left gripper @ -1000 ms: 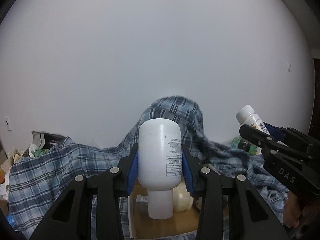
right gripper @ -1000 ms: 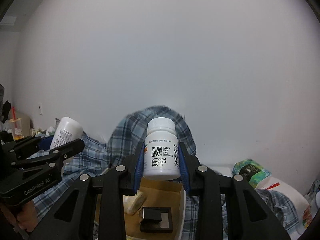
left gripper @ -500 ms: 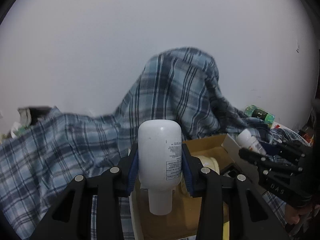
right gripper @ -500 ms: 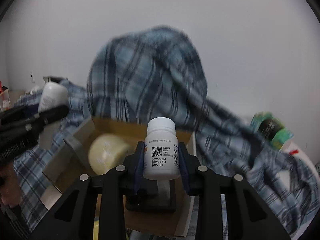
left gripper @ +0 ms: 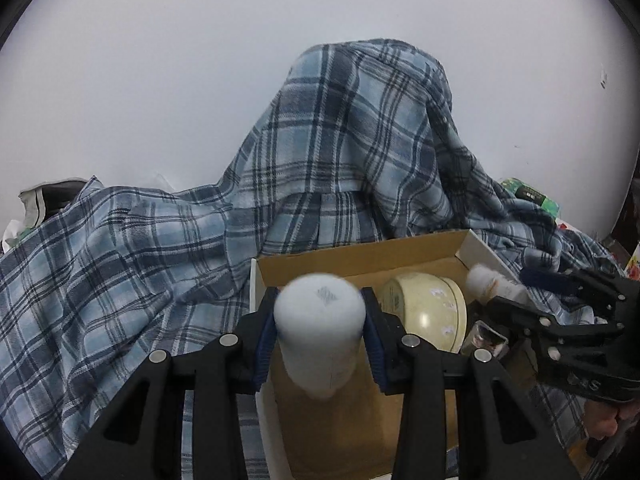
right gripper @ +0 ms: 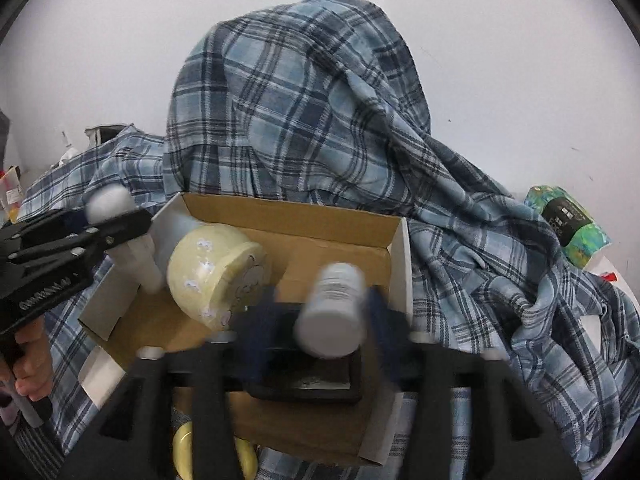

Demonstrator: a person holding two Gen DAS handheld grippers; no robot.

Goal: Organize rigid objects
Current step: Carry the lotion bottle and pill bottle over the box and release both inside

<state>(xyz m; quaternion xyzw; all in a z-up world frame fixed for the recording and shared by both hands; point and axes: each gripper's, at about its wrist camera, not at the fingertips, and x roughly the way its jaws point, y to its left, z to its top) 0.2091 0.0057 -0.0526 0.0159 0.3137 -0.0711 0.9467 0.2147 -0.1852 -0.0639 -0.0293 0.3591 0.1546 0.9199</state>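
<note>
Since a second ago both grippers have come down from in front of the wall to the cardboard box [right gripper: 280,216], and both now point into it. Right gripper [right gripper: 332,320]: jaws opening; the small pill bottle [right gripper: 332,308] sits between them, blurred, over the dark flat case [right gripper: 308,380] at the near right of the box. The pads appear to have parted from it; reading this as the release, with the bottle dropping into the box. Left gripper [left gripper: 320,336]: clamped narrow on the large white bottle [left gripper: 320,332], cap end down, over the near left part of the box beside the cream jar [left gripper: 424,316] lying inside. That bottle is not yet set down. The box sits on the plaid cloth [left gripper: 160,264]. Judgement: one item delivered or nearly so; the white bottle is next to be let go.
</note>
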